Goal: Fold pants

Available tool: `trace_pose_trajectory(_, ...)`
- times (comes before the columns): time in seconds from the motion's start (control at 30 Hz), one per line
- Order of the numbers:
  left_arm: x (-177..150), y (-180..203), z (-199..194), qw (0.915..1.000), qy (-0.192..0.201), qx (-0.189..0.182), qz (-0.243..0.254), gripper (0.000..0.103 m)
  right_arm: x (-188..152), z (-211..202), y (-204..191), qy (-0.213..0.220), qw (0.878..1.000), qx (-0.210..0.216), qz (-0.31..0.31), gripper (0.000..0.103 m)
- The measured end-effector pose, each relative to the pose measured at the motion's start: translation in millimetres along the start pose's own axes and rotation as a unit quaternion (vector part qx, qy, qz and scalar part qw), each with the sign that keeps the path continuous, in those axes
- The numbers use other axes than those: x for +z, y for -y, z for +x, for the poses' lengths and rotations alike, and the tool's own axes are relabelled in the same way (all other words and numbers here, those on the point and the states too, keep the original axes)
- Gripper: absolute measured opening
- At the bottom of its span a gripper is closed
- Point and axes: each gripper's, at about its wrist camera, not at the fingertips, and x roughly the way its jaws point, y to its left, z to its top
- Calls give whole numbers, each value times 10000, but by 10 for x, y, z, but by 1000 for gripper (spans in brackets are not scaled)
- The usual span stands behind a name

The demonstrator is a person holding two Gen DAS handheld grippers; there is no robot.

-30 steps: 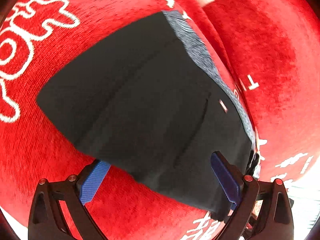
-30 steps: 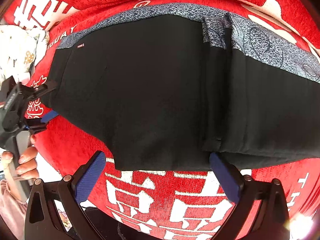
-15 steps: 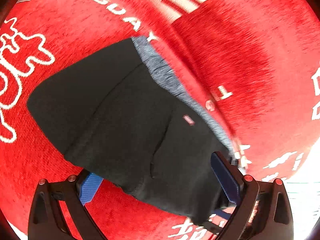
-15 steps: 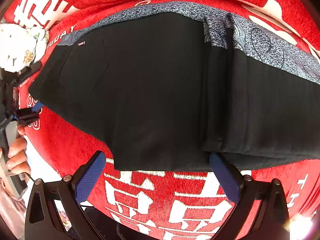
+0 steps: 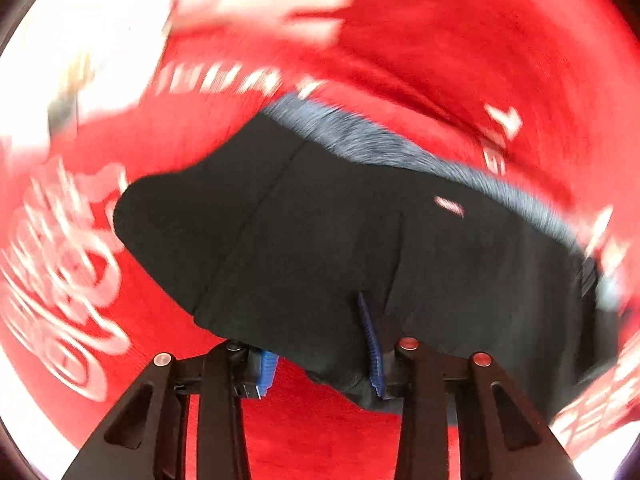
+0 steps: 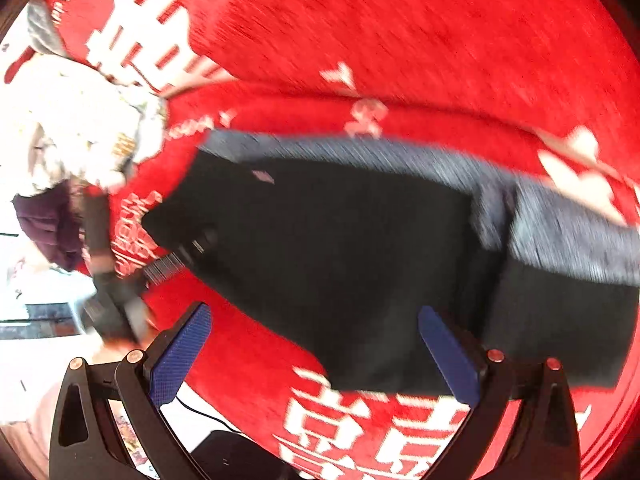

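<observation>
With the black pants (image 5: 360,248) just pinched by the closing left gripper (image 5: 320,354) and the right gripper (image 6: 316,356) held wide, the cloth could be dropped.

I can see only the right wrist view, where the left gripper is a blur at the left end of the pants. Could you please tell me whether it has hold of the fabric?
Observer: Yes. In the left wrist view the left gripper's jaws have just been closing, and black fabric of the pants sits pinched between its blue pads.
Operator: Thank you. Which part has it taken?
Observer: The near edge, on the side opposite the grey waistband. A little fabric bunches below the pads.
Operator: Is anything else caught in there?
Observer: Nothing that I can see. Only the red cover shows below that edge.
</observation>
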Motion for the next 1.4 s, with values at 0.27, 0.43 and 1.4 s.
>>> trace_pose_trajectory(0.27,-234,517,-24,9745,596,1266,1754,38,881,435,-807,-664,9916,777,-788,103)
trace_pose_trajectory(0.43,-260,577,-12,9649,672,1539,2019,38,985,1015,-1417,-1644,9708,668,-1614,103)
trace_pose_trajectory(1.4,-32,980,-997,9594,1380,1262,2111,38,879,716,-989,-1805,9607,1791,-1112,31)
